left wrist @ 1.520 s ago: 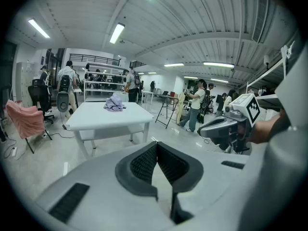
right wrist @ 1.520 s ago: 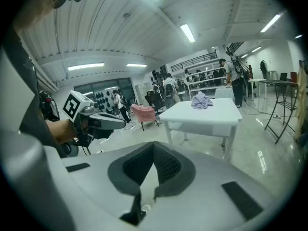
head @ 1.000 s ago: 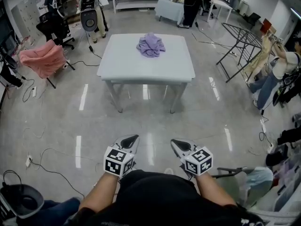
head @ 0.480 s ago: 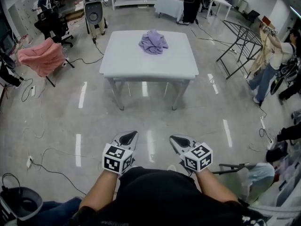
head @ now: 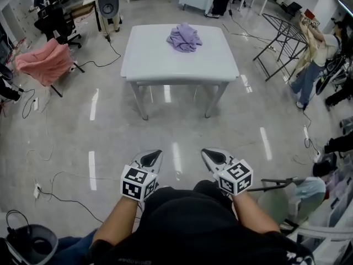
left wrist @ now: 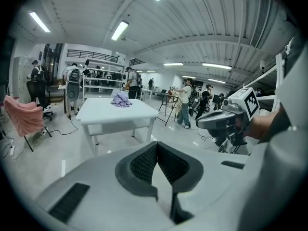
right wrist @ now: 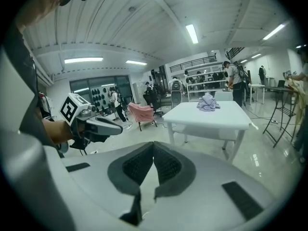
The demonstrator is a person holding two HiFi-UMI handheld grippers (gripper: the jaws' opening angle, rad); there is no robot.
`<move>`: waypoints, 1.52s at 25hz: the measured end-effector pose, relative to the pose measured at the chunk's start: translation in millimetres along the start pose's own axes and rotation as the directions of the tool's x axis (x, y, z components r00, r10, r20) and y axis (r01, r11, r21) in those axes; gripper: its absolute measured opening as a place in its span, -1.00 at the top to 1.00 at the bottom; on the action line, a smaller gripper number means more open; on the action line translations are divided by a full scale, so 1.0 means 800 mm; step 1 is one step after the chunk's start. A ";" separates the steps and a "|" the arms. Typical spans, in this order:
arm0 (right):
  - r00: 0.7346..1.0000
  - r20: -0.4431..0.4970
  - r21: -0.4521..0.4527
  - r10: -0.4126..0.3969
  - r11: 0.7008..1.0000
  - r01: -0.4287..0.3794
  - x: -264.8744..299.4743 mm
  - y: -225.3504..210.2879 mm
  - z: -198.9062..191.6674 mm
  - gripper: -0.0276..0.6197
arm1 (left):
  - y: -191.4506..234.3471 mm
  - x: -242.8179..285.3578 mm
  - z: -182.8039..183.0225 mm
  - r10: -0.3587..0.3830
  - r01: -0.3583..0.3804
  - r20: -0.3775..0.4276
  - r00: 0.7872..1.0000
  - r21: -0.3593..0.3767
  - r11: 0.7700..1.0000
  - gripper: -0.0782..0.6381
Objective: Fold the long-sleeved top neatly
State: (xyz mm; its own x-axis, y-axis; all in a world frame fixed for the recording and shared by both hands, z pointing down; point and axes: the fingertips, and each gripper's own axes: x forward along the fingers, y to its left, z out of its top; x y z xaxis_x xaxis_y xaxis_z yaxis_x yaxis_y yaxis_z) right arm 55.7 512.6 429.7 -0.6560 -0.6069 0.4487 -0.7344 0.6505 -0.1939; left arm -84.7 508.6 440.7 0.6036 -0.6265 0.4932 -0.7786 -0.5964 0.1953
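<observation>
The long-sleeved top (head: 184,38) is a soft lilac crumpled heap toward the far side of the smooth white rectangular surface (head: 165,65), well across the glossy grey floor (head: 71,142) from the left gripper (head: 151,159) and right gripper (head: 212,157), both with ribbed dark fingers (left wrist: 142,165) pressed together on nothing, each carrying a cube (head: 137,182) of black-and-white square markers.

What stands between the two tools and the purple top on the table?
Nothing visible. Only floor separates the left tool and right tool from the table, and the top lies on its far half.
</observation>
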 end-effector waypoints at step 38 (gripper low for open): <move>0.993 0.045 -0.043 0.105 0.994 -0.103 0.132 -0.281 0.141 0.90 | 0.099 0.244 0.199 0.125 -0.124 0.063 0.990 -0.006 0.992 0.77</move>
State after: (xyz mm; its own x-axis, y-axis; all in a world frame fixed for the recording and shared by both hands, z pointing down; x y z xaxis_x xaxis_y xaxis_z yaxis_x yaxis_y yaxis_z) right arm 131.8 250.4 422.2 -0.7369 -0.5551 0.3858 -0.6545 0.7287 -0.2015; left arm -0.7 259.2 417.5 0.5115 -0.7262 0.4594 -0.8486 -0.5109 0.1371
